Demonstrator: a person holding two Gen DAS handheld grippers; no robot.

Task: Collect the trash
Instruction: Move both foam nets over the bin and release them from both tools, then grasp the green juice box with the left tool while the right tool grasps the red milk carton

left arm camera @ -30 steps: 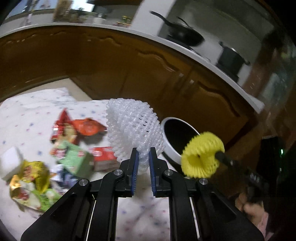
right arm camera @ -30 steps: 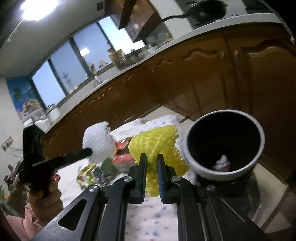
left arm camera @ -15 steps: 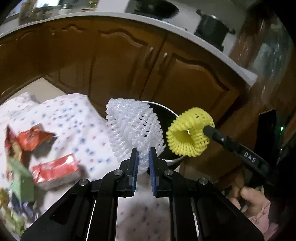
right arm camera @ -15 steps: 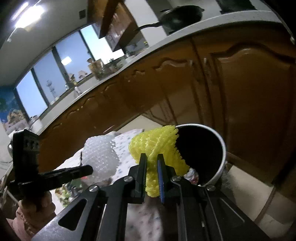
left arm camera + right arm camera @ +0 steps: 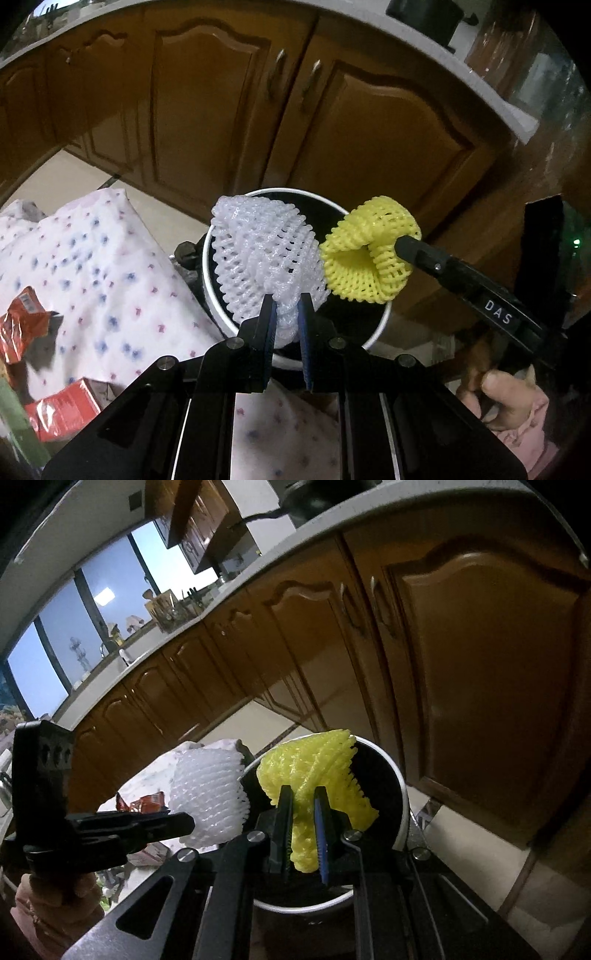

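My left gripper [image 5: 286,317] is shut on a white foam fruit net [image 5: 264,254] and holds it over the round white-rimmed trash bin [image 5: 384,319]. My right gripper [image 5: 303,810] is shut on a yellow foam fruit net [image 5: 314,771], also above the bin [image 5: 400,786]. In the left wrist view the yellow net [image 5: 369,258] hangs just right of the white one, almost touching. In the right wrist view the white net [image 5: 208,794] sits left of the bin. The bin's dark inside is mostly hidden by the nets.
A table with a dotted white cloth [image 5: 96,258] lies left of the bin, with red snack wrappers [image 5: 22,326] and a red carton [image 5: 62,410] on it. Brown kitchen cabinets [image 5: 240,110] stand close behind the bin, under a pale countertop [image 5: 236,590].
Both grippers have swung from the table toward the bin with their nets. The bin now lies directly beneath both nets, and the pile of wrappers has slid out to the left.
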